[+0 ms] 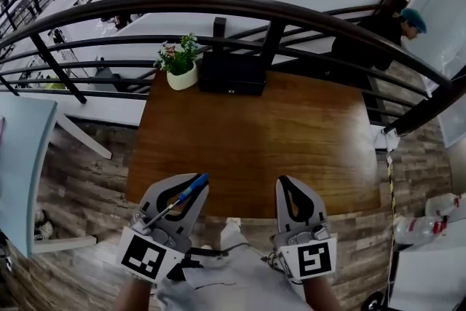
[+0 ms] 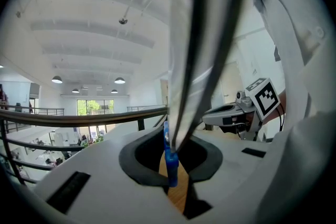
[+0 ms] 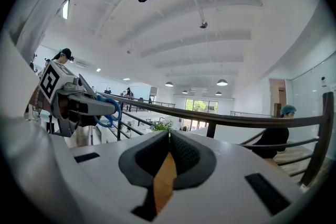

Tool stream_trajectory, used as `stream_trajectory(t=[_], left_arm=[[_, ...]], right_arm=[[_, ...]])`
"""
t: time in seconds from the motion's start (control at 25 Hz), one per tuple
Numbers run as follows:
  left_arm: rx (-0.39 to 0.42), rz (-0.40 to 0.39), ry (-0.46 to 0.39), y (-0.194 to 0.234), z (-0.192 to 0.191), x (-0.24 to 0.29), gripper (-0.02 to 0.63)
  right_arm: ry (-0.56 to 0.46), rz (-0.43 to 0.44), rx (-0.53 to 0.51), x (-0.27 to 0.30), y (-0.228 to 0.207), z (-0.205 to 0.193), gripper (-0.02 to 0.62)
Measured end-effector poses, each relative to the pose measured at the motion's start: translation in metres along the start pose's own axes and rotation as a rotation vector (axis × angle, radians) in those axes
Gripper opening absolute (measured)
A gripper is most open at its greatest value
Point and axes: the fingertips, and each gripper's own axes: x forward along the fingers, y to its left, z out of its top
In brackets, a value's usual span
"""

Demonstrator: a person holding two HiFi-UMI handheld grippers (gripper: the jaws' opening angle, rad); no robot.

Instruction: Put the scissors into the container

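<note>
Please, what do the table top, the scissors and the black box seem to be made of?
Table top: wood or wood veneer with a satin finish; brown grain shows under a soft glare.
Scissors: the blue handles look like plastic, and the blades like bare metal, grey and slightly shiny.
Black box: matte black, perhaps plastic or painted wood; it is too far away to tell.

Scissors (image 1: 176,201) blue-handled — table (image 1: 277,135) brown woodgrain, pot (image 1: 182,78) white.

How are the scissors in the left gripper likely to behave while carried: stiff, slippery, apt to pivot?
The scissors look rigid, with metal blades and blue plastic handles, so they probably will not flop. The left gripper pinches only a narrow blue part, so they may pivot or slip. They seem light.
</note>
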Motion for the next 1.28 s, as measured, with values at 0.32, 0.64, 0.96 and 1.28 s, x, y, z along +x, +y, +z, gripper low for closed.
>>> stream_trajectory(t=[0.32, 0.64, 0.96, 1.28], left_arm=[[-0.01, 0.067, 0.001, 0.015, 0.01, 0.063, 0.055], [-0.03, 0.132, 0.025, 0.04, 0.002, 0.094, 0.055], [-0.036, 0.161, 0.01, 0.037, 0.011, 0.125, 0.055], [-0.031, 0.155, 0.008, 0.048, 0.016, 0.141, 0.055]], right_arm=[[-0.007, 0.073, -0.004, 0.041, -0.057, -0.001, 0.044], [-0.041, 0.114, 0.034, 0.087, -0.081, -0.005, 0.044], [-0.041, 0.138, 0.017, 0.094, -0.11, -0.004, 0.044], [-0.029, 0.13, 0.012, 0.108, -0.122, -0.005, 0.044]])
